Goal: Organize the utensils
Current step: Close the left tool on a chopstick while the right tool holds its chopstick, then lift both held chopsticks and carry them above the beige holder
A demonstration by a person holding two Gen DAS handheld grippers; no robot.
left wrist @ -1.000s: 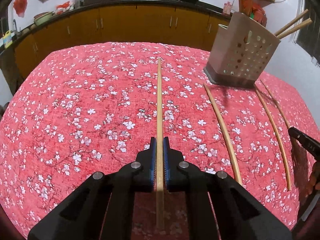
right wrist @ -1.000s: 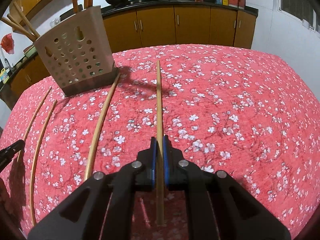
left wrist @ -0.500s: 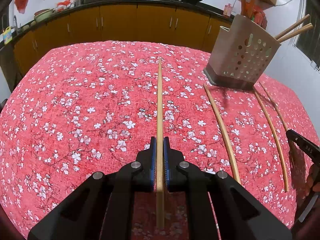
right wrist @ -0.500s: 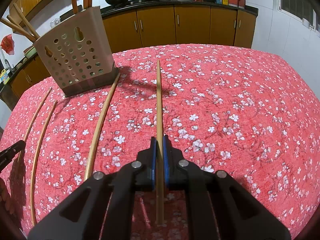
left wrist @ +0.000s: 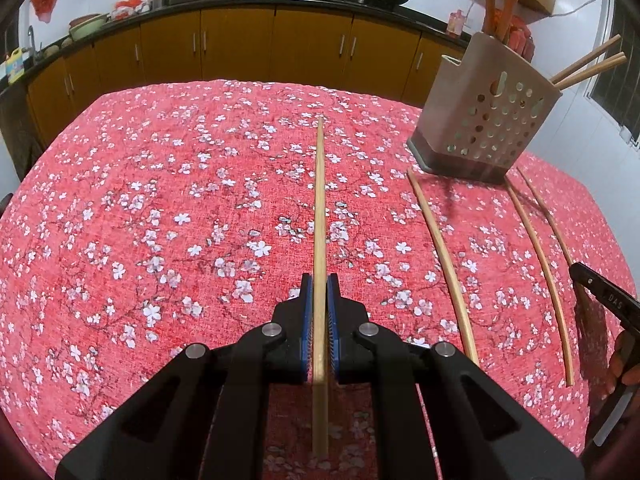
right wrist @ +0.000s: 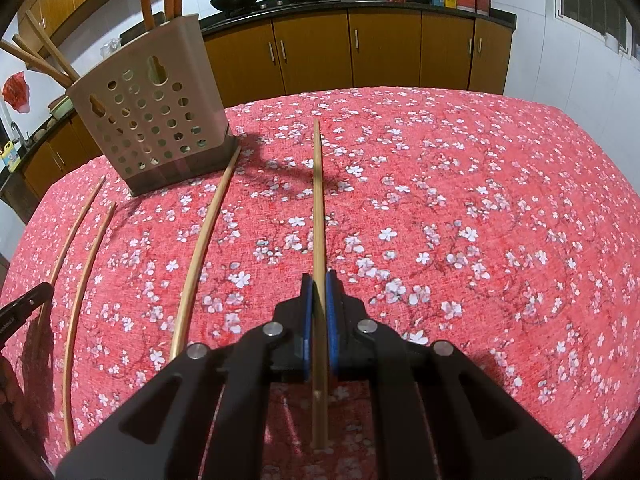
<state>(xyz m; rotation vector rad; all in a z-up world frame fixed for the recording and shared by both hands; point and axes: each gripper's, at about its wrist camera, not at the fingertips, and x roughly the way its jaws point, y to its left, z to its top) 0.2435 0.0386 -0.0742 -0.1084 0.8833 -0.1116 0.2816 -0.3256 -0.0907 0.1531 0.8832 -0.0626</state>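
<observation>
The left gripper (left wrist: 319, 312) is pinching a thin, pale wooden chopstick (left wrist: 319, 216) mid-frame; the right gripper (right wrist: 318, 312) is pinching another (right wrist: 317, 208). Light, stiff and smooth, each is probably liable to pivot unless gripped near its thick end. The beige perforated plastic holder (left wrist: 486, 120) is standing upper right.

Red surface cloth (left wrist: 160, 200) with white blossom print; beige holder (left wrist: 486, 120) with round holes; pale wooden chopsticks (left wrist: 444, 256); black claw (left wrist: 319, 292), blue pads (left wrist: 306, 320).

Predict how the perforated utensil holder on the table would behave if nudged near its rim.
The utensil holder looks tall on a narrower dark base, so it may tip. Its thin perforated walls suggest it is light and would slide easily. The utensils leaning out of it could shift.
</observation>
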